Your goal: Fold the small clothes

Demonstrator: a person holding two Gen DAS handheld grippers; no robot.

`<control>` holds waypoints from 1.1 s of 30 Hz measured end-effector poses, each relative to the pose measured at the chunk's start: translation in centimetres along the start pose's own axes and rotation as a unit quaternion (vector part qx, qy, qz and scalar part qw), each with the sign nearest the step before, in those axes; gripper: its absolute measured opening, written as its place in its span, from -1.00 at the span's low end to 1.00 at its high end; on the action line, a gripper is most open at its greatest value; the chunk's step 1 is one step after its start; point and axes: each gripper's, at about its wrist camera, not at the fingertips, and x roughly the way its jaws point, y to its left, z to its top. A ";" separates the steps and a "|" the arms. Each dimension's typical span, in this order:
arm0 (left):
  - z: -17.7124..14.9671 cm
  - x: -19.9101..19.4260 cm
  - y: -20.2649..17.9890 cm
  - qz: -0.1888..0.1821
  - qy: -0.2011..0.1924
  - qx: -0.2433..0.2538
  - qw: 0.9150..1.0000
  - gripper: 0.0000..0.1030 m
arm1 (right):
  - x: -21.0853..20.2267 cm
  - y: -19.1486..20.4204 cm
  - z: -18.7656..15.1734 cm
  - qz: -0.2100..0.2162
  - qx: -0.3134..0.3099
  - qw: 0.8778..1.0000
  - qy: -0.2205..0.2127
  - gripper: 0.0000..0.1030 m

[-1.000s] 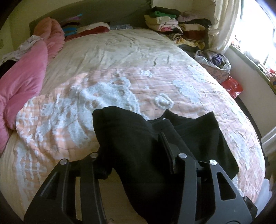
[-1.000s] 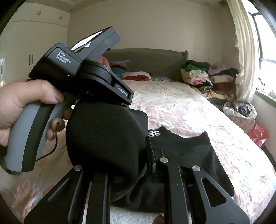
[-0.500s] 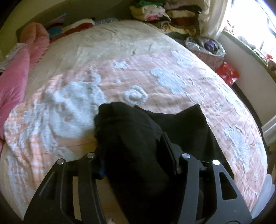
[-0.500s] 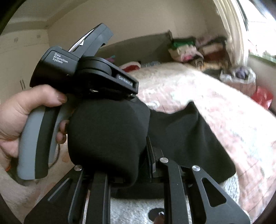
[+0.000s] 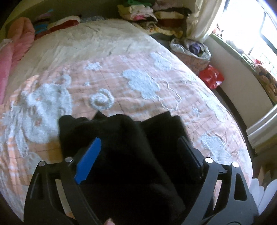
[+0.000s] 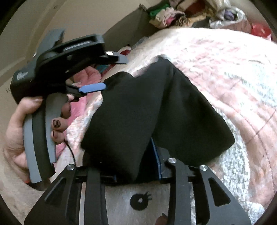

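Observation:
A black garment (image 5: pixel 121 131) lies bunched on the peach quilt (image 5: pixel 121 69). My left gripper (image 5: pixel 140 140) stands over it with jaws opening wide. Its blue pad (image 5: pixel 88 161) is bare and clear of the cloth. In the right wrist view the garment (image 6: pixel 155 107) drapes over the left finger of my right gripper (image 6: pixel 124 155) and hides it. The right gripper's jaws are opening, with a fold of cloth between them and the right pad's blue edge (image 6: pixel 156 155) showing. A hand (image 6: pixel 15 135) holds the left gripper (image 6: pixel 110 74), spread open above the garment's far corner.
A pink blanket (image 5: pixel 10 57) lies along the bed's left side. Stacks of folded clothes (image 5: pixel 155 15) stand at the head of the bed. A plastic bag of clothes (image 5: pixel 192 48) and a red bag (image 5: pixel 211 77) sit by the window wall at right.
The left jaws have spread wide and let go of the black garment. The right gripper has rolled and sunk toward the bed, its jaws wider. The garment has settled onto the quilt.

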 end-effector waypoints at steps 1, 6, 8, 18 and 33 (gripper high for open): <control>-0.1 -0.4 0.4 0.004 -0.004 -0.003 1.000 0.65 | -0.3 0.0 0.2 0.005 0.002 1.000 0.004 0.00; -2.2 -3.0 3.5 0.030 -0.028 -0.017 0.999 0.65 | -2.2 0.1 2.6 0.013 -0.005 1.000 0.009 0.56; -3.5 -3.6 4.6 0.040 -0.028 -0.019 0.999 0.66 | -1.8 -0.4 4.4 0.023 0.008 0.999 0.027 0.62; -8.5 -2.6 4.4 0.075 -0.009 0.022 0.997 0.66 | 4.7 1.3 9.1 -0.025 -0.044 0.988 0.147 -0.05; -9.8 -2.0 1.9 0.071 -0.011 0.040 0.997 0.70 | 3.1 -0.5 9.3 -0.092 -0.123 0.984 0.092 -0.02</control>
